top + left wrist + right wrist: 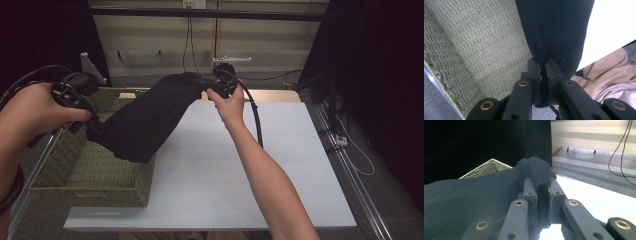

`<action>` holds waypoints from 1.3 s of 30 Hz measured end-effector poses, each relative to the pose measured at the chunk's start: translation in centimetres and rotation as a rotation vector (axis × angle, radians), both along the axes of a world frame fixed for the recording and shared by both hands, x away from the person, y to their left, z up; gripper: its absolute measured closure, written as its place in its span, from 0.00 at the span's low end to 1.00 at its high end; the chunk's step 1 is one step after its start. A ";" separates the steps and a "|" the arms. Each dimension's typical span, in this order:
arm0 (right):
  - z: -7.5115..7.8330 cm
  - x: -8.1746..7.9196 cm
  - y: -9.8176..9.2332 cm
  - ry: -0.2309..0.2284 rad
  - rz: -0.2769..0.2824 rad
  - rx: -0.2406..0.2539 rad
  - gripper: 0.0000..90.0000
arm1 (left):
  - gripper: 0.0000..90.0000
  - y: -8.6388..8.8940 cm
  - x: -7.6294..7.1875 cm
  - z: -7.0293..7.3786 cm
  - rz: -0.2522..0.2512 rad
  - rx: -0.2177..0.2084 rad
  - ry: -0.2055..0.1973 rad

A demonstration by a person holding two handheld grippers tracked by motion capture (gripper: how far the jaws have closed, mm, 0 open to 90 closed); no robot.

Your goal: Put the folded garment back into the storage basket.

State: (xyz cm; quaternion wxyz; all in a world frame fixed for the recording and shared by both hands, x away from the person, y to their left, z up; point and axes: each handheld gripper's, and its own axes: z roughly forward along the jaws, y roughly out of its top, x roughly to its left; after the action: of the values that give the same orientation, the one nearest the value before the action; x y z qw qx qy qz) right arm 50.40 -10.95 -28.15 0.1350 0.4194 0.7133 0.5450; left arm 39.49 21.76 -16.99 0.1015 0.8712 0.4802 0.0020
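Observation:
A black cloth [150,117] hangs stretched in the air between my two grippers, above the woven basket [75,170] and the white table [210,170]. My left gripper [92,125] holds its lower left end over the basket; in the left gripper view the jaws of the left gripper [543,65] pinch the black cloth [554,30]. My right gripper [207,85] holds the upper end at the far side of the table. In the right gripper view the right gripper [541,185] is shut on a bunched fold of the black cloth [474,197].
The basket stands at the table's left edge and overhangs it. A person's beige clothing [609,72] lies below the table's near edge. Cables [350,145] run on the floor at the right. A wooden wall [210,40] stands behind the table.

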 end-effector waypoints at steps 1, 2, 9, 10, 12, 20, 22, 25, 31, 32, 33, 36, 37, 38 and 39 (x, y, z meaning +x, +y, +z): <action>0.0 0.0 0.1 0.001 -0.002 0.003 0.89 | 0.94 0.0 0.0 0.0 0.003 0.000 0.000; 0.0 0.1 0.1 0.003 0.000 0.005 0.89 | 0.94 0.1 0.0 0.0 0.004 -0.002 -0.001; -0.1 0.4 0.7 0.006 0.010 0.002 0.89 | 0.94 0.4 -0.2 0.1 0.011 -0.001 0.002; -0.1 0.4 0.8 0.005 0.013 0.000 0.89 | 0.94 0.5 -0.2 0.1 0.011 -0.001 0.002; -0.1 0.5 1.0 0.005 0.017 0.003 0.89 | 0.94 0.5 -0.2 0.1 0.015 0.001 0.003; -0.1 0.9 1.8 0.000 0.034 0.001 0.89 | 0.94 1.0 -0.5 0.1 0.033 0.003 0.008; 0.0 1.0 2.0 0.001 0.039 0.004 0.89 | 0.94 1.2 -0.6 0.0 0.039 0.002 0.005; 0.0 1.2 2.5 0.003 0.047 0.005 0.89 | 0.94 1.4 -0.7 0.1 0.046 0.006 0.009; 0.0 1.5 3.3 0.002 0.065 0.006 0.89 | 0.94 1.8 -1.0 0.3 0.060 0.014 0.011; 0.0 1.6 3.5 0.001 0.067 0.007 0.89 | 0.94 1.8 -1.0 0.3 0.063 0.013 0.011; -0.1 1.6 3.5 0.002 0.069 0.008 0.89 | 0.94 1.9 -1.1 0.4 0.066 0.014 0.010; -0.2 1.7 3.8 0.005 0.076 0.010 0.89 | 0.94 1.9 -1.2 0.4 0.069 0.017 0.011; -0.1 1.8 3.9 0.007 0.077 0.011 0.89 | 0.94 1.9 -1.3 0.4 0.069 0.017 0.012; -0.1 1.8 3.9 0.003 0.081 0.009 0.89 | 0.94 2.0 -1.3 0.5 0.069 0.019 0.012; -0.1 1.8 4.0 0.003 0.082 0.009 0.89 | 0.94 2.0 -1.4 0.5 0.072 0.019 0.010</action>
State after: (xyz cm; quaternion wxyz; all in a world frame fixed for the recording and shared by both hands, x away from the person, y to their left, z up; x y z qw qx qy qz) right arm 52.22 -6.91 -28.24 0.1097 0.3913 0.7277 0.5525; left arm 38.10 23.74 -16.50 0.0908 0.8543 0.5118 0.0058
